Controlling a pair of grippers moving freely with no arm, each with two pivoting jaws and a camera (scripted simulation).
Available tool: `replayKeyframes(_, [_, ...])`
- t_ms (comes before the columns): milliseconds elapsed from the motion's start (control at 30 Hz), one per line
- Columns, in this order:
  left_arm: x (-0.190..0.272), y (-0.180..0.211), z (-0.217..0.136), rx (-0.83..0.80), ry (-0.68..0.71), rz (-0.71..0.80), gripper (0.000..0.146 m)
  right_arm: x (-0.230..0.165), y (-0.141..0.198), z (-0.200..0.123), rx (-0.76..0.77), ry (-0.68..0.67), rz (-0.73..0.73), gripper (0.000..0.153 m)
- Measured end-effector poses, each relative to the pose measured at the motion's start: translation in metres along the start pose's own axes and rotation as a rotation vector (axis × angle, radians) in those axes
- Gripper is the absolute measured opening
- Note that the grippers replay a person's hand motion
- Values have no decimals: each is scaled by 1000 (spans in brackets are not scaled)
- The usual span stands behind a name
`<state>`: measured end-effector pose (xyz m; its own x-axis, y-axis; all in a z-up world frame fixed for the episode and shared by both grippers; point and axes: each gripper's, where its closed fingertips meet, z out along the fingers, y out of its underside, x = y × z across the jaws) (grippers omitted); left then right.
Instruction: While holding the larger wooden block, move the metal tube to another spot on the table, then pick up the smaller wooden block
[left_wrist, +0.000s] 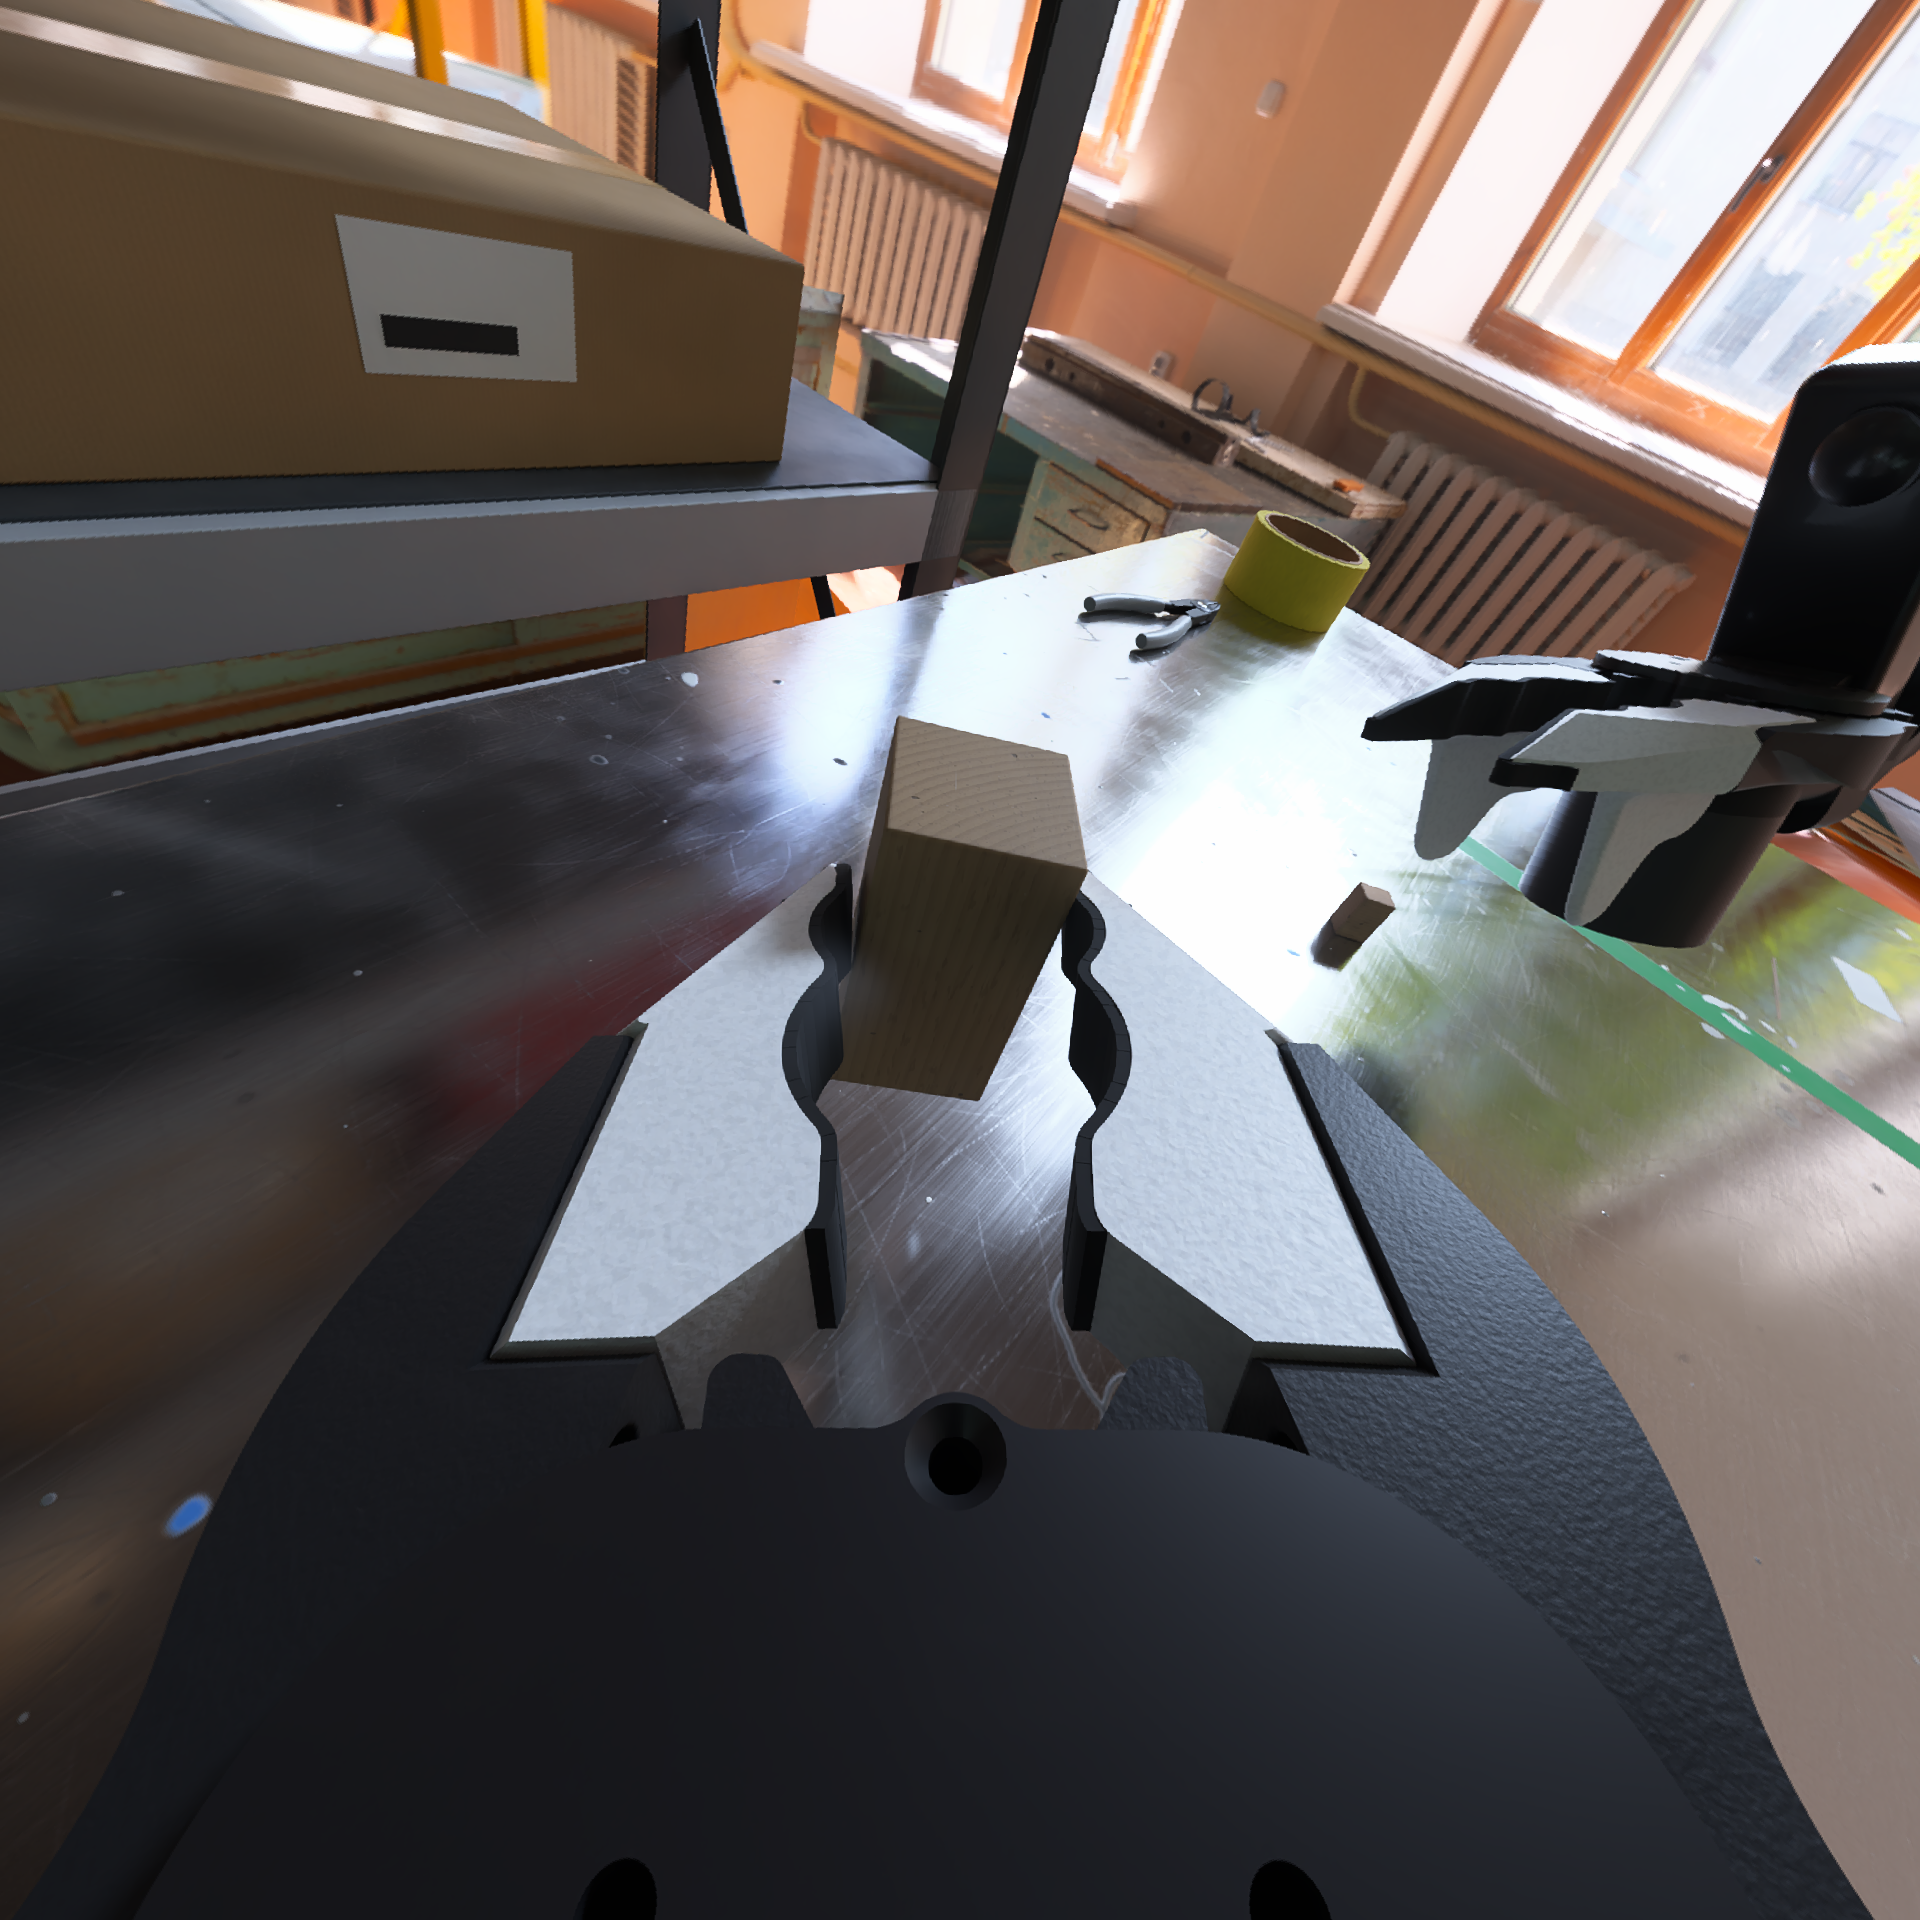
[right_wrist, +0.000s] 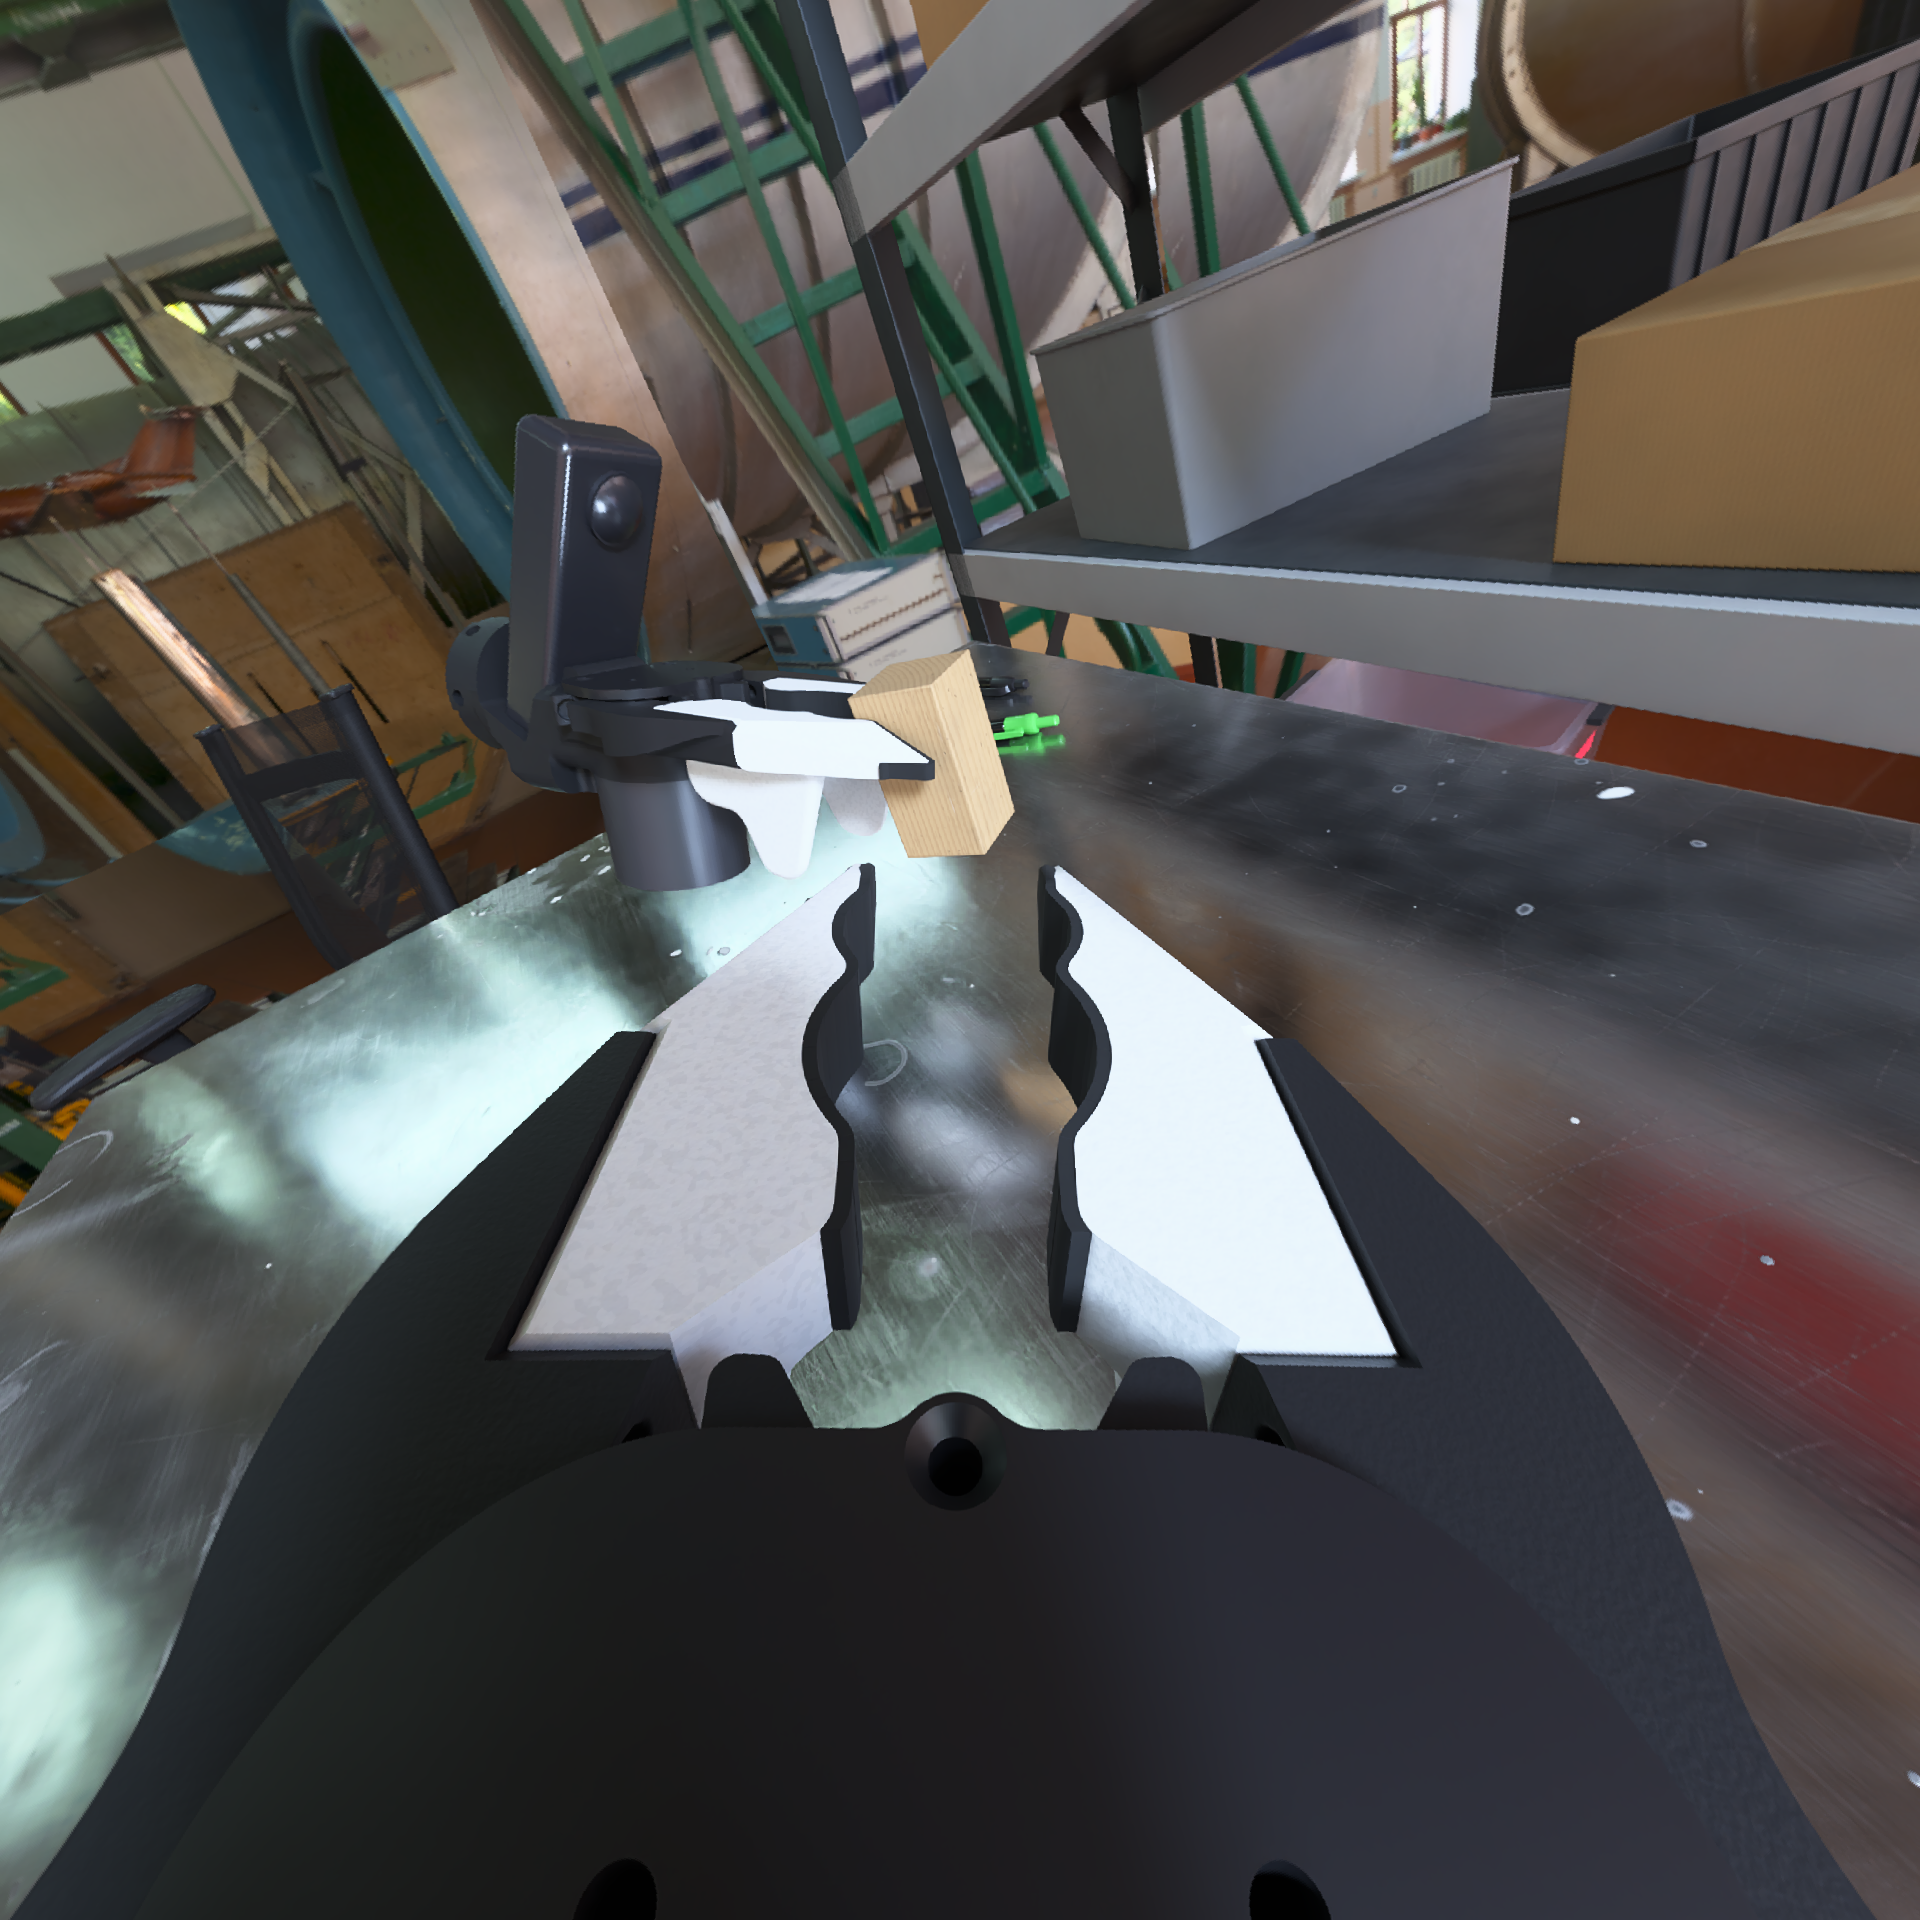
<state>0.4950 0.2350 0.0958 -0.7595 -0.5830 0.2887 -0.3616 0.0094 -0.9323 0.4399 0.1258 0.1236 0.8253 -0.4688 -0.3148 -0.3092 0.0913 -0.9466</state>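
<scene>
on the left, the left gripper (left_wrist: 961, 894) has its fingers clenched on the larger wooden block (left_wrist: 961, 904), which sits tilted between the fingertips and clear of the bench (left_wrist: 416, 935). beyond the fingertips and to their right lie grey-handled pliers (left_wrist: 1148, 618) and a roll of yellow tape (left_wrist: 1294, 569), just beside each other. further right, the smaller wooden block (left_wrist: 1359, 912) lies on the bench, near the right gripper (left_wrist: 1496, 831) and below its fingers.

in the right wrist view the right gripper (right_wrist: 956, 883) has its fingers released, with nothing but bare bench between them. ahead of the fingertips the left gripper (right_wrist: 883, 769) carries the block (right_wrist: 940, 753), and a small green object (right_wrist: 1023, 724) lies past it. i cannot find the metal tube in either view, so i cannot say where it rests.

the likely trouble: the large block is pinched only at the fingertips and hangs askew, so a jolt or a loosened grip could let it rotate and drop. the two grippers are also near each other, so a reach by the right one might knock the held block.

up and right of the fingers, a shelf carries a grey bin (right_wrist: 1278, 364), its contents hidden, and a closed cardboard box (right_wrist: 1745, 395).
</scene>
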Motion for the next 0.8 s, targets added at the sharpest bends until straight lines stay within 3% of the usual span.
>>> replayKeyframes(800, [0, 0, 0, -1, 19, -26, 40, 20, 21, 8, -62, 10, 93, 31])
